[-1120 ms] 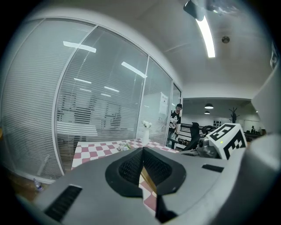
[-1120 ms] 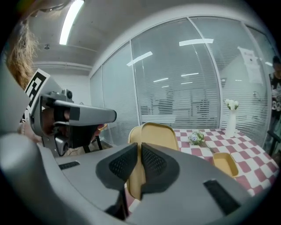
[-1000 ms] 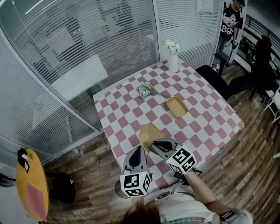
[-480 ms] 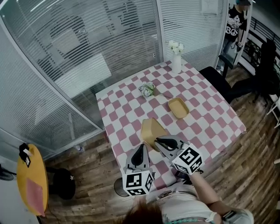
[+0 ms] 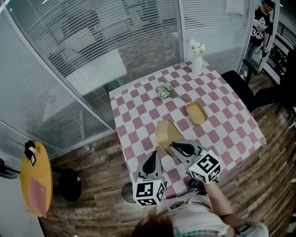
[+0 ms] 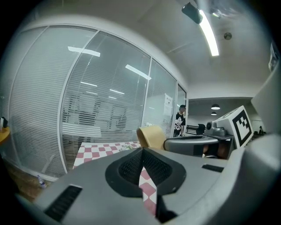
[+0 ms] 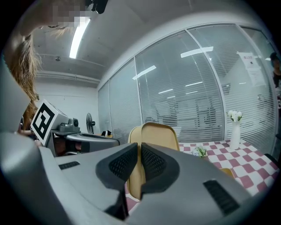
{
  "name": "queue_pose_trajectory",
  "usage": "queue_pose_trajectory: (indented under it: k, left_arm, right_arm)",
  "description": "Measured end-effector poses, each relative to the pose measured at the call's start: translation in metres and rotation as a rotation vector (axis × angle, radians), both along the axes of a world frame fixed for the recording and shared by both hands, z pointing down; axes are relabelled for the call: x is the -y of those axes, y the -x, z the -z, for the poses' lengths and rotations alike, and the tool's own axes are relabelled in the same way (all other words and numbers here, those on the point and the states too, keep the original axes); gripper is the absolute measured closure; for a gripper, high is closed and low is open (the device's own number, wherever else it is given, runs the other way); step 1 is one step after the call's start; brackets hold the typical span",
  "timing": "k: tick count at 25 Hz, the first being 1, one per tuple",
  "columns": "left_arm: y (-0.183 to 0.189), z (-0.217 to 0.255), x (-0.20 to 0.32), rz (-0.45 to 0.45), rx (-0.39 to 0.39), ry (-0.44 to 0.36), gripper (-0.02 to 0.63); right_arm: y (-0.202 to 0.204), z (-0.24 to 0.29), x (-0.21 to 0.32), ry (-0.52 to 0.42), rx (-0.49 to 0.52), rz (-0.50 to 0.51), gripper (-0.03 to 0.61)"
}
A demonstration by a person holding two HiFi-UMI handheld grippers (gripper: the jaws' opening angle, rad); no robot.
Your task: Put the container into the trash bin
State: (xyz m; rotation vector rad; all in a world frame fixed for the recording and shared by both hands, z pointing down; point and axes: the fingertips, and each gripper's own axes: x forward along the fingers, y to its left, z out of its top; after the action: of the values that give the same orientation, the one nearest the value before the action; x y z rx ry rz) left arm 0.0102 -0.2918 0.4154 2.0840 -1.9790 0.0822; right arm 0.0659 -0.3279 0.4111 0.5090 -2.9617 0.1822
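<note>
Container [image 5: 167, 134], tan, tilted above the near edge of the checkered table [image 5: 138, 106], pinched by its wall in right gripper [image 5: 175, 145]. Left gripper [image 5: 151, 159] just beside, jaws together, empty, partly hiding the trash bin [image 5: 126, 191] on the floor. Farther back: second tan tray [image 5: 197, 113], flower sprig [image 5: 164, 90], white vase [image 5: 198, 65].

We can read no word or number for certain. A paper notice [image 5: 233, 5] hangs on the glass wall [image 5: 92, 55] at one o'clock of the table [image 5: 138, 115], its print too small for us. The person's shirt [image 5: 257, 31] bears white print, illegible. The left cube [image 5: 149, 192] and right cube [image 5: 204, 167] carry only black-and-white square patterns
</note>
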Motion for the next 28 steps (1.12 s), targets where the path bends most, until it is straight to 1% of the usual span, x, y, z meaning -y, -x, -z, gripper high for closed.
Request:
queue_pose_trajectory:
  k: [8,17,22,28]
  left_arm:
    - [0.0,-0.001,0.004,0.034,0.01,0.01,0.609]
    - [-0.005,-0.006,0.004,0.036,0.016,0.017,0.609]
    - [-0.008,-0.007,0.004,0.024,0.008,0.008,0.607]
    - [-0.004,-0.004,-0.004,-0.006,-0.004,-0.001,0.609]
  right_arm:
    - [0.001,0.001,0.008,0.006,0.02,0.038,0.56]
    - [-0.001,-0.008,0.009,0.025,0.023,0.054,0.561]
    - [-0.005,-0.012,0.005,0.02,0.002,0.046,0.561]
    - [-0.003,-0.007,-0.004,0.018,-0.003,0.013,0.563]
